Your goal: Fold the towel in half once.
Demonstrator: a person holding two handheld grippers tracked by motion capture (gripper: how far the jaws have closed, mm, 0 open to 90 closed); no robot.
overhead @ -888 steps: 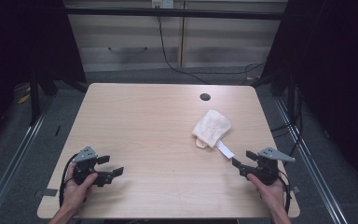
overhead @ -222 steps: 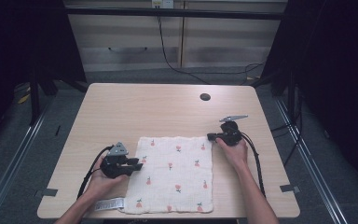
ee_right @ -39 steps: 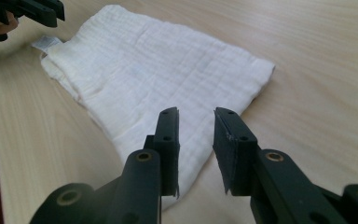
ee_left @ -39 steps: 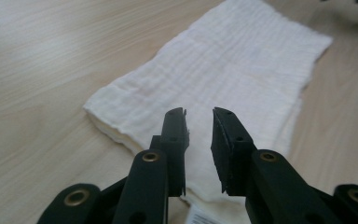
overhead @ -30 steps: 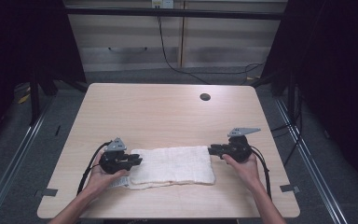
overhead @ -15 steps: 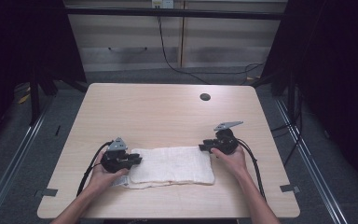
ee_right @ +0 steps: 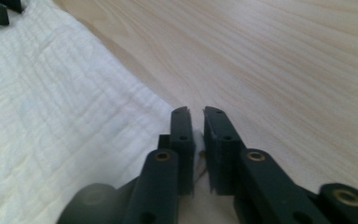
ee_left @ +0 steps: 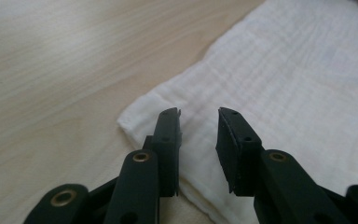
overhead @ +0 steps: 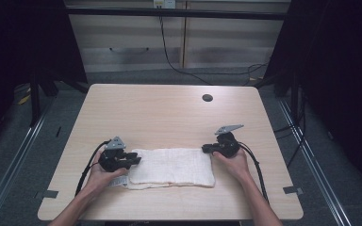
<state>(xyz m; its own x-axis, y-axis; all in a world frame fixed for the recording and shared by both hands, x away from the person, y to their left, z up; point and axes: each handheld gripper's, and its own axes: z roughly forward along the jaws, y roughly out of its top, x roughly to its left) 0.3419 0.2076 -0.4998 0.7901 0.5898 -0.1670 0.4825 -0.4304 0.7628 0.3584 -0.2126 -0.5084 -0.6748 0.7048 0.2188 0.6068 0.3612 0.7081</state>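
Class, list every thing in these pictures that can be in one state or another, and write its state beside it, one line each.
Cloth: folded into a long band, lying flat on the table.
Left gripper: jaws apart over the cloth's corner, having just opened a little; nothing pinched.
Right gripper: jaws just closed, nearly together, with a sliver of the cloth's edge between them.
Cabinet doors behind the table: shut.

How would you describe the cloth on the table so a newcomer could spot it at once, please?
On the light wooden table, look at the near edge, between the left gripper and the right gripper. The folded white cloth lies there as a flat, crinkled rectangle, the table's only soft thing.
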